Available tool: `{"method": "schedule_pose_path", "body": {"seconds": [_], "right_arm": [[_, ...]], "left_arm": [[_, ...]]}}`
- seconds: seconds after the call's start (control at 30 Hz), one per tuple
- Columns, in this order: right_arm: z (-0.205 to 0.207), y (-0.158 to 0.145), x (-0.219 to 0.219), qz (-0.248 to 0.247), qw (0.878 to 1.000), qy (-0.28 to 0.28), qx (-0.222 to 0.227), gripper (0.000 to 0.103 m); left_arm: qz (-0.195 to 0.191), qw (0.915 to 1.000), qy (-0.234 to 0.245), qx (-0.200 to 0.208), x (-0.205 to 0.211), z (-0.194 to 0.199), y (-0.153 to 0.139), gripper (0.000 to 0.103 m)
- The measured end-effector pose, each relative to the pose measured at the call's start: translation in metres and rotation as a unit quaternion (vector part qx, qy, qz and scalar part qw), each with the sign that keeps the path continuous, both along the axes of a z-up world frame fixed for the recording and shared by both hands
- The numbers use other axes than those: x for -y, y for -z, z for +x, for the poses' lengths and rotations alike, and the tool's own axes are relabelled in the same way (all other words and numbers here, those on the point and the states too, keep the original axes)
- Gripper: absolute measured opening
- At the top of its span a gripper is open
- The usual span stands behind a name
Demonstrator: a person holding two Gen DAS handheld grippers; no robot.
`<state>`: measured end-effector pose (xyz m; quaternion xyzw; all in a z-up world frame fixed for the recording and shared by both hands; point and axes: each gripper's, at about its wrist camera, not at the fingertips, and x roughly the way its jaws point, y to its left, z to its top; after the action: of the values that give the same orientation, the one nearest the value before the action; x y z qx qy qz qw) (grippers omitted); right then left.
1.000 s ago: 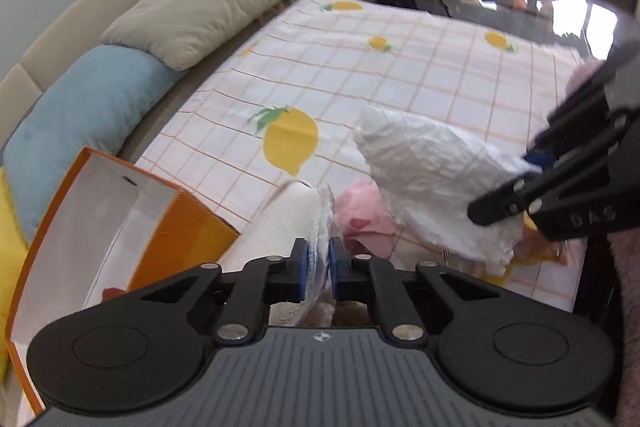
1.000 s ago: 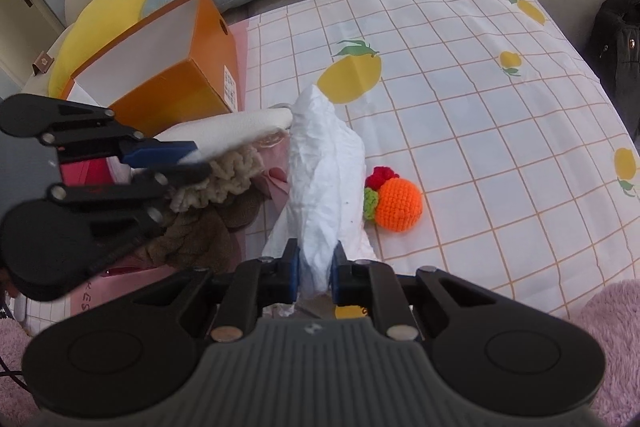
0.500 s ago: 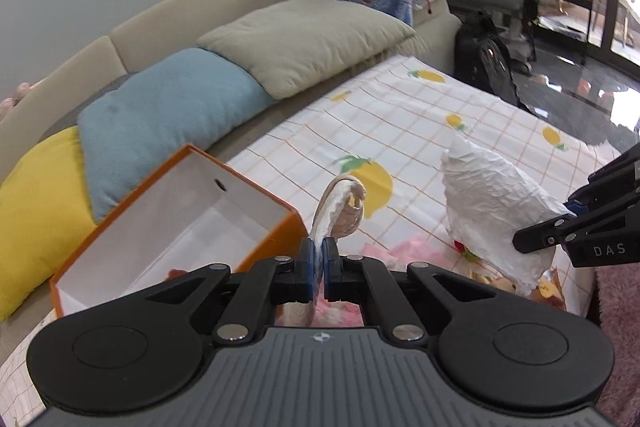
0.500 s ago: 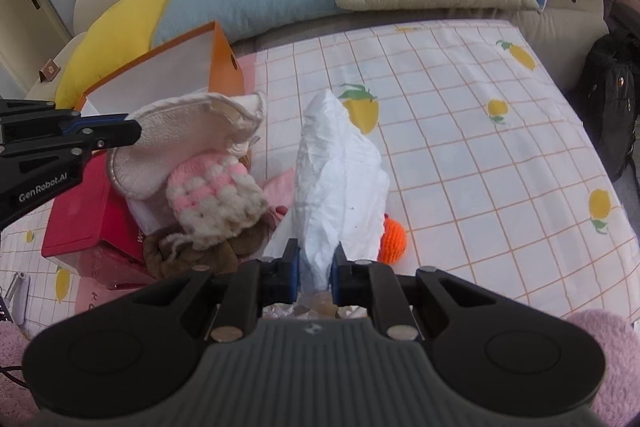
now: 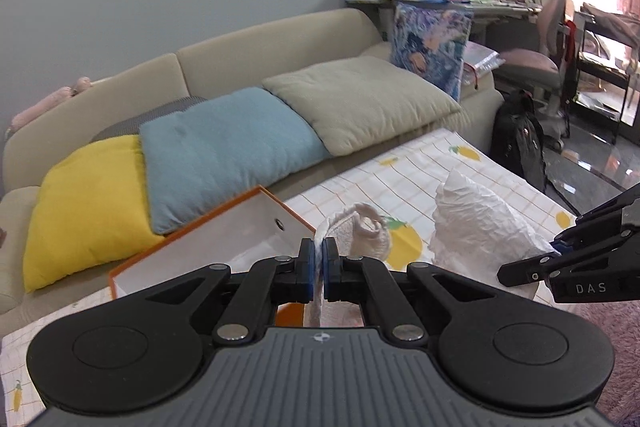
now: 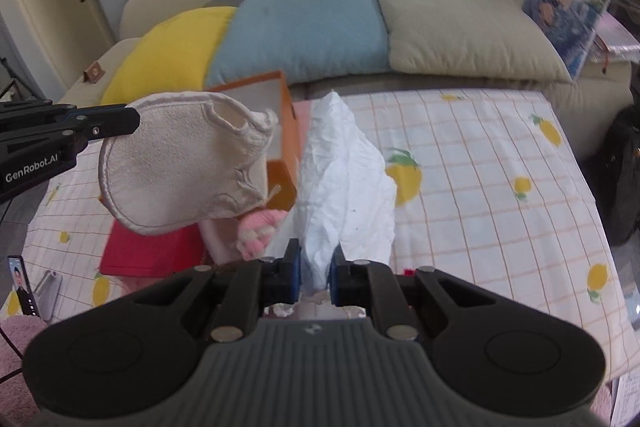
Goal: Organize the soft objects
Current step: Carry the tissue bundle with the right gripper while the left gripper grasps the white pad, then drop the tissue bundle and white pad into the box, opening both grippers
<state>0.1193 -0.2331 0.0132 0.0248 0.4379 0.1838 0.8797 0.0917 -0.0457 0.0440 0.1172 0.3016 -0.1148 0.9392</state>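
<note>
Both soft things are lifted clear of the pile beside the orange box [image 6: 286,131], so the step in hand looks like carrying them toward it. The left claw [image 5: 318,267] is pinched nearly closed on the edge of a cream mitt [image 6: 180,163], which hangs in the air in front of the box's open mouth. The right claw [image 6: 314,273] is narrowed around the lower end of a crumpled white paper bag [image 6: 344,187], which stands up just to the right of the box. The next move probably calls for swinging the mitt over the box's white inside and letting go there, while the bag is kept out of the way.

The mitt is flat, rounded and towel-like, with a stitched rim and an open cuff that sags at the top. The bag is creased all over and rises to a point. Below the mitt, a pink and white knitted piece [image 6: 260,231] lies against the box's near side, next to a red box [image 6: 148,251] on the lemon-print tabletop [image 6: 480,211].
</note>
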Motion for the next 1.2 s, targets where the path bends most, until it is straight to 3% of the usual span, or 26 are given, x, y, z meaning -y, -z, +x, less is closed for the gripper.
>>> {"method": "schedule_pose_path", "body": {"seconds": [0.37, 0.6, 0.9, 1.2], "right_arm": [[0.033, -0.041, -0.058, 0.0, 0.994, -0.091, 0.056, 0.011], [0.078, -0.045, -0.099, 0.005, 0.991, -0.125, 0.056, 0.011], [0.143, 0.002, -0.142, 0.0, 0.993, -0.118, 0.001, 0.011], [0.169, 0.058, -0.171, -0.043, 0.989, -0.134, -0.038, 0.011]], "left_arm": [[0.021, 0.9979, -0.043, 0.043, -0.035, 0.018, -0.025, 0.004], [0.042, 0.9958, -0.068, 0.044, -0.052, 0.049, -0.019, 0.004], [0.018, 0.994, -0.108, 0.0, -0.076, 0.09, 0.018, 0.004], [0.035, 0.9911, -0.117, -0.053, -0.074, 0.121, 0.075, 0.004]]}}
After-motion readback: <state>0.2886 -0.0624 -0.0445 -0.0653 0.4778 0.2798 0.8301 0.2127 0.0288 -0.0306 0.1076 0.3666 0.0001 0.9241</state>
